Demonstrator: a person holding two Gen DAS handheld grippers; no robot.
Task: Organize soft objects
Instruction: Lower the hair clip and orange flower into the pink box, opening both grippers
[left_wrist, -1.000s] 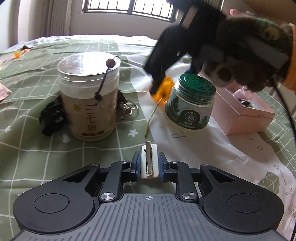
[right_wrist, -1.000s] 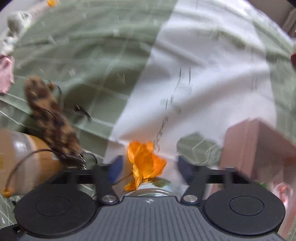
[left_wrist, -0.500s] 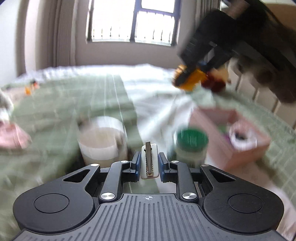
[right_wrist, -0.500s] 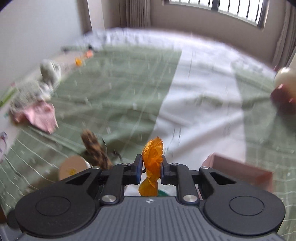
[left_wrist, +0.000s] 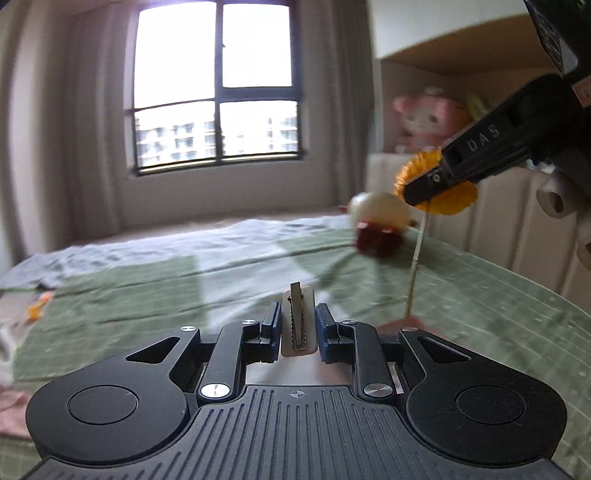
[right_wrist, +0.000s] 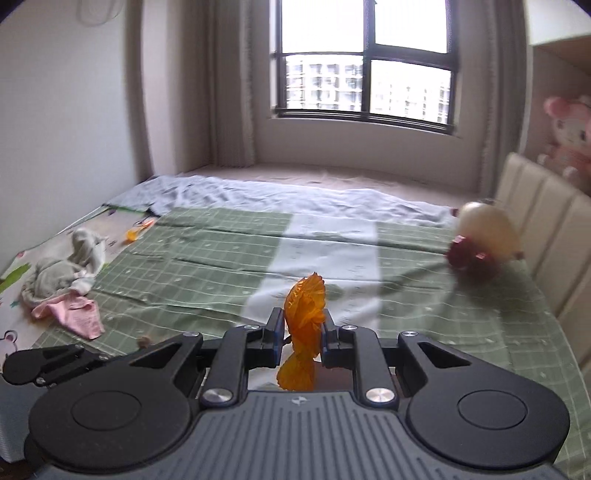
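My left gripper is shut on a small white hair clip with a metal toothed strip, held upright between the pads. My right gripper is shut on an orange artificial flower; its petals stick up above the pads and bulge out below them. In the left wrist view the right gripper hangs high at the right, with the orange flower in its tips and the thin stem dangling down. Both grippers are raised well above the green checked bed cover.
A cream and red soft toy lies at the bed's far right by the padded headboard. A pile of grey and pink cloths sits at the left edge. A pink plush stands on a shelf. A small orange item lies far left.
Both grippers rose from the jars and pink box, which dropped out of view. The right gripper closed on the orange flower and lifted it. The left kept the hair clip.
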